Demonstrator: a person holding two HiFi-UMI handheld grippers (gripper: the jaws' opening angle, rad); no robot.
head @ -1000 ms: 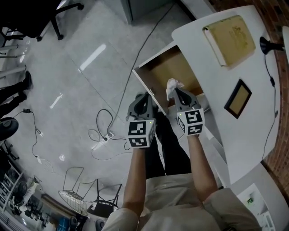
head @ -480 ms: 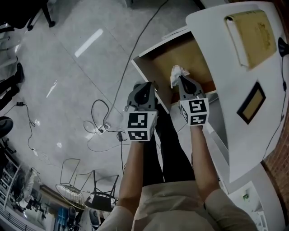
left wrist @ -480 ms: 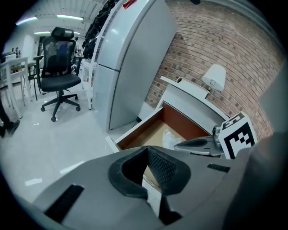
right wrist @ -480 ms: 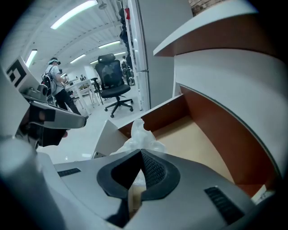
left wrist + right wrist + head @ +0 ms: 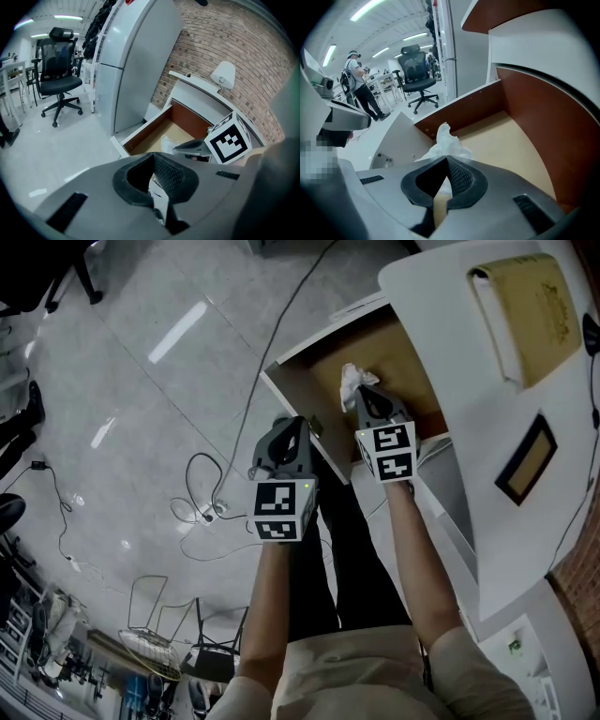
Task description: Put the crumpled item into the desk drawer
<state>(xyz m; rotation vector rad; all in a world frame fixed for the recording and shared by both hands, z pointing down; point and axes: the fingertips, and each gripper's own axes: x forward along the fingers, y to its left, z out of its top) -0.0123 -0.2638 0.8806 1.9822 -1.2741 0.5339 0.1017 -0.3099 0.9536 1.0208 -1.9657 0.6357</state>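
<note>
Right gripper (image 5: 359,390): my jaws are pressed together on the crumpled item (image 5: 351,382), which I pinch low, so most of it stands clear of the tips.
Position: the item hangs over the open drawer (image 5: 291,401), inside its front rim and not touching the tan floor. I judge that a release here drops it straight in.
Left gripper (image 5: 296,425): my jaws are closed on nothing. It is parked just outside the drawer front, out of the way.
Item: white, thin, creased and bunched into a peak. It looks light and soft.
Desk (image 5: 450,343): the white top overhangs the drawer's rear.
</note>
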